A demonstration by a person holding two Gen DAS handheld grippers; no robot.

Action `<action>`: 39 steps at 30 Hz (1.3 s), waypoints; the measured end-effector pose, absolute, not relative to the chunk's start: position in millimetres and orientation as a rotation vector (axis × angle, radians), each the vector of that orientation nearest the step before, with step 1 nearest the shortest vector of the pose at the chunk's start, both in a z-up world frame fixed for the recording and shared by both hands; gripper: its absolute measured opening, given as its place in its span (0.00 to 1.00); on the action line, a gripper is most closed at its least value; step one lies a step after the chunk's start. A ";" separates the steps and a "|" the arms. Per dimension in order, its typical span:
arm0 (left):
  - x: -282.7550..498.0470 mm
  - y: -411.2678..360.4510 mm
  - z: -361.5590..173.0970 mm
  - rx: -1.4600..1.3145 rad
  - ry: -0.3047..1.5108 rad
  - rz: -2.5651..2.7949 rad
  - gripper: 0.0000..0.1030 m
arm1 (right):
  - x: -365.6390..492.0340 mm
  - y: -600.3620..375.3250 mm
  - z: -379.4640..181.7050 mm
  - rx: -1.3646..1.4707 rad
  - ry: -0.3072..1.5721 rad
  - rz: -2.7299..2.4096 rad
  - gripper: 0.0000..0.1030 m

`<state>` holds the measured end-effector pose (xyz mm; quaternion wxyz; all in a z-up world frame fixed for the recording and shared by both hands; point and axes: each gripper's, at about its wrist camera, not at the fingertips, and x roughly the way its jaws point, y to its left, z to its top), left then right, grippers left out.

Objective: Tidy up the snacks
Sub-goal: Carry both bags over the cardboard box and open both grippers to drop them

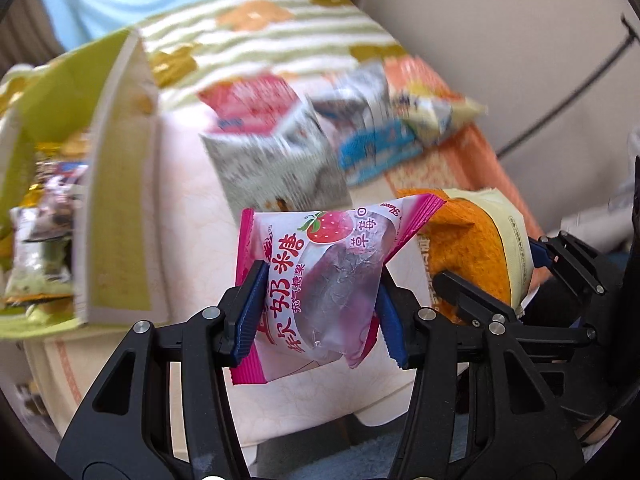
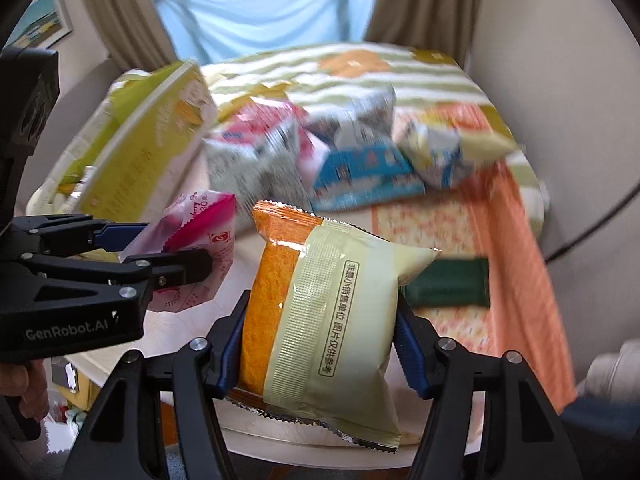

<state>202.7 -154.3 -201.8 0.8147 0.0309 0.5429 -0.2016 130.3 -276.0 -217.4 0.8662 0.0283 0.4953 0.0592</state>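
Between left gripper [image 1: 320, 300] pads, pink candy packet [image 1: 316, 280] clamped; right gripper [image 2: 320, 348] grasps orange packet [image 2: 320, 320].

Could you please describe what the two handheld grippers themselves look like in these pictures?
Both the left gripper and right gripper are matte black, angular frames with silver pivot screws and blue ridged finger pads. The left one carries white "GenRobot.AI" lettering on its side.

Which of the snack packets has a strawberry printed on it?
The pink packet held in the left gripper. The right gripper holds an orange-and-cream packet with no fruit picture; those on the table are too blurred to read.
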 end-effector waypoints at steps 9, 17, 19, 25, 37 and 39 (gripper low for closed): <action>200.1 -96.5 -124.0 -0.064 0.998 -0.267 0.47 | 147.7 -255.6 -147.7 -0.017 0.902 0.330 0.58; 217.1 -21.5 -95.9 -0.137 0.914 -0.177 0.47 | 177.0 -204.0 -105.7 -0.057 0.810 0.442 0.58; 224.0 1.3 -96.5 -0.155 0.917 -0.157 0.47 | 189.3 -184.2 -98.9 -0.057 0.801 0.468 0.58; 256.2 67.3 -106.2 -0.170 0.945 -0.105 0.47 | 220.2 -131.8 -92.0 -0.043 0.807 0.529 0.58; 329.0 132.6 -150.4 -0.129 1.071 -0.184 0.47 | 257.1 -52.4 -116.4 -0.003 0.893 0.481 0.58; 337.3 135.5 -159.3 -0.133 1.094 -0.207 0.54 | 259.1 -43.6 -121.2 0.001 0.911 0.457 0.58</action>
